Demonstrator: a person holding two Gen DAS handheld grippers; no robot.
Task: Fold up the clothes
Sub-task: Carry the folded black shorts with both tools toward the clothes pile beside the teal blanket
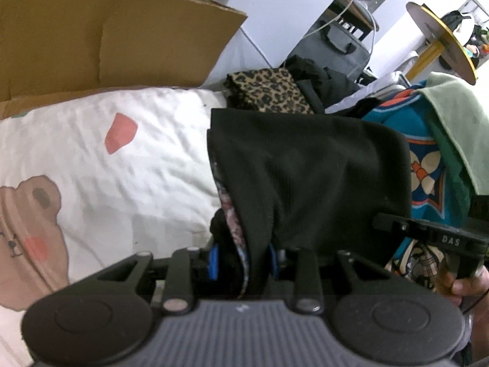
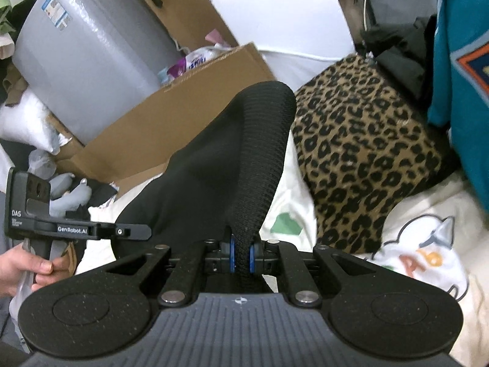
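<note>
right wrist: both tools clamp black garment [image 2: 214, 159]; leopard-print cloth [image 2: 366, 159] just beside.

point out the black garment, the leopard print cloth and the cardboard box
black garment [image 1: 308, 165], left wrist view, on its broad draped front
leopard print cloth [image 2: 366, 153], right wrist view, on the middle of the folded pile
cardboard box [image 1: 101, 42], left wrist view, on its open flap

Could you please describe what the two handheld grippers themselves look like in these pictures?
Both the left gripper and right gripper are matte black linkage frames with silver pivot pins, two round discs beside a ribbed grey panel, and blue-edged finger pads. Seen from outside, each has a black pistol handle; white lettering reads "DAS" and "GenRobot.AI".
</note>
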